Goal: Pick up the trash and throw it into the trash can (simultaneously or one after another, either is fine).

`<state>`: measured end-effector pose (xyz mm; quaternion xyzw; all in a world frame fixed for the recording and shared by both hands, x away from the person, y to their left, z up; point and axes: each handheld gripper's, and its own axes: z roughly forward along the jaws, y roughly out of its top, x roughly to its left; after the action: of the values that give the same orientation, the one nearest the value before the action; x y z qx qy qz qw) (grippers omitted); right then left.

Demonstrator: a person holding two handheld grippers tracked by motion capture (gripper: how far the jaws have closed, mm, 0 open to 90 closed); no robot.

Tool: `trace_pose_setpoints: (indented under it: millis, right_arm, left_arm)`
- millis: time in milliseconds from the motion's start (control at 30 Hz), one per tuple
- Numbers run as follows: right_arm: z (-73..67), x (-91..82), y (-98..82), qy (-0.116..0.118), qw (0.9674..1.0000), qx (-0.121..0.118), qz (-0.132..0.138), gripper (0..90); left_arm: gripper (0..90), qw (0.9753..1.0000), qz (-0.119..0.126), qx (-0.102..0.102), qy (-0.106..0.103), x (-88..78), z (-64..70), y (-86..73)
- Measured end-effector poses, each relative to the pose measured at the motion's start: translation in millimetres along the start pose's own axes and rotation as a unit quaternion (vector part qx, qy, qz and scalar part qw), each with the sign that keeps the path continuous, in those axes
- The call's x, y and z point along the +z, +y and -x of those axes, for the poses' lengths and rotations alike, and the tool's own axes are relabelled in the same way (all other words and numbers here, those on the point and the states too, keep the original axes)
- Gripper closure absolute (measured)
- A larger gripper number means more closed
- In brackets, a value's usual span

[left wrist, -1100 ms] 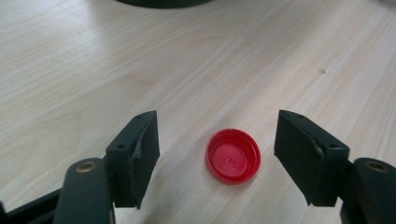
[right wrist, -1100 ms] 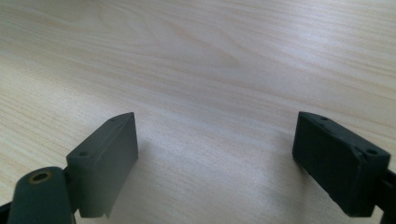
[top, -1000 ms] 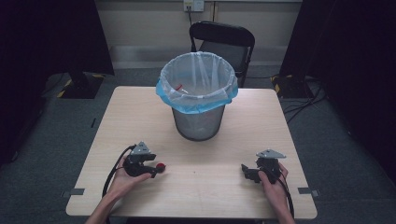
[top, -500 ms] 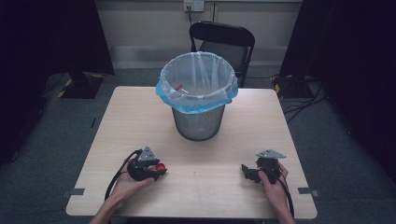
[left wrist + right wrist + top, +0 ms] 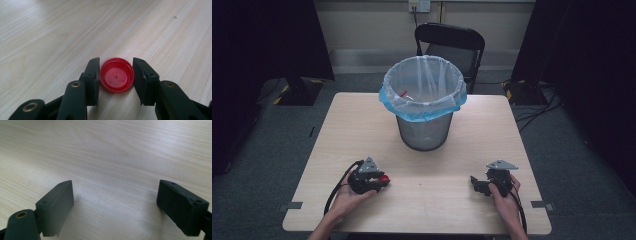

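**Red cap caught between the left jaws at the table's near edge**

Across the wooden table [image 5: 362,125], seen from the high view, the largest thing is the mesh bin [image 5: 424,107], standing toward twelve o'clock of the table's centre. A clear bag with a blue rim lines it, and a small red item lies inside against the liner. Beyond the table at twelve o'clock stands a black chair [image 5: 451,47].

At about seven o'clock the left gripper [image 5: 382,181] rests low on the wood in the person's left hand [image 5: 346,197], its cable looping back toward the near edge. Its jaws have just been closing, and in the left gripper view both pads meet the sides of the red bottle cap [image 5: 116,75], which sits open side up on the table between them.

At about five o'clock the right gripper [image 5: 476,184] lies on the table in the right hand [image 5: 504,200]. Its jaws stand wide apart, with bare wood between them.
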<state>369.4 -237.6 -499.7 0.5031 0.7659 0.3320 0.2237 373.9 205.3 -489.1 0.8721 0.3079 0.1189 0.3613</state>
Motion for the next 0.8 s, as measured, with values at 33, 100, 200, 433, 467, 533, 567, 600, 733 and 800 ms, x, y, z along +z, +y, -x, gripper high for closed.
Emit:
trace_pose_setpoints:
  millis: [33,100,200,433,467,533,567,600,733,800]
  right_arm:
    - [0.0,0.0,0.0,0.0,1.0,0.0,0.0,13.5]
    - [0.0,0.0,0.0,0.0,1.0,0.0,0.0,13.5]
    - [0.0,0.0,0.0,0.0,1.0,0.0,0.0,13.5]
    - [0.0,0.0,0.0,0.0,1.0,0.0,0.0,13.5]
    - [0.0,0.0,0.0,0.0,1.0,0.0,0.0,13.5]
    - [0.0,0.0,0.0,0.0,1.0,0.0,0.0,13.5]
    - [0.0,0.0,0.0,0.0,1.0,0.0,0.0,13.5]
    - [0.0,0.0,0.0,0.0,1.0,0.0,0.0,13.5]
    - [0.0,0.0,0.0,0.0,1.0,0.0,0.0,13.5]
    - [0.1,0.0,0.0,0.0,1.0,0.0,0.0,13.5]
  left_arm:
    - [59.2,1.0,0.002,-0.005,0.0,0.2,0.1,0.0]
    - [59.3,0.9999,0.003,-0.012,-0.006,-0.3,-2.2,-0.1]
    - [59.3,0.9996,0.005,-0.024,-0.012,-0.7,-4.3,-0.7]
    - [59.4,0.9992,0.013,-0.035,-0.012,-4.5,-8.8,-1.2]
    - [59.4,0.9989,0.017,-0.041,-0.015,-4.8,-8.9,-1.5]
    - [59.4,0.999,0.02,-0.04,-0.012,-6.9,-10.5,-1.5]
    - [59.4,0.9987,0.021,-0.044,-0.013,-8.1,-10.8,-1.6]
    - [59.4,0.9985,0.025,-0.046,-0.015,-8.5,-11.1,-1.5]
    - [59.4,0.9979,0.036,-0.051,-0.017,-12.8,-13.5,0.0]
    - [59.4,0.9972,0.044,-0.057,-0.019,-15.0,-14.5,0.7]
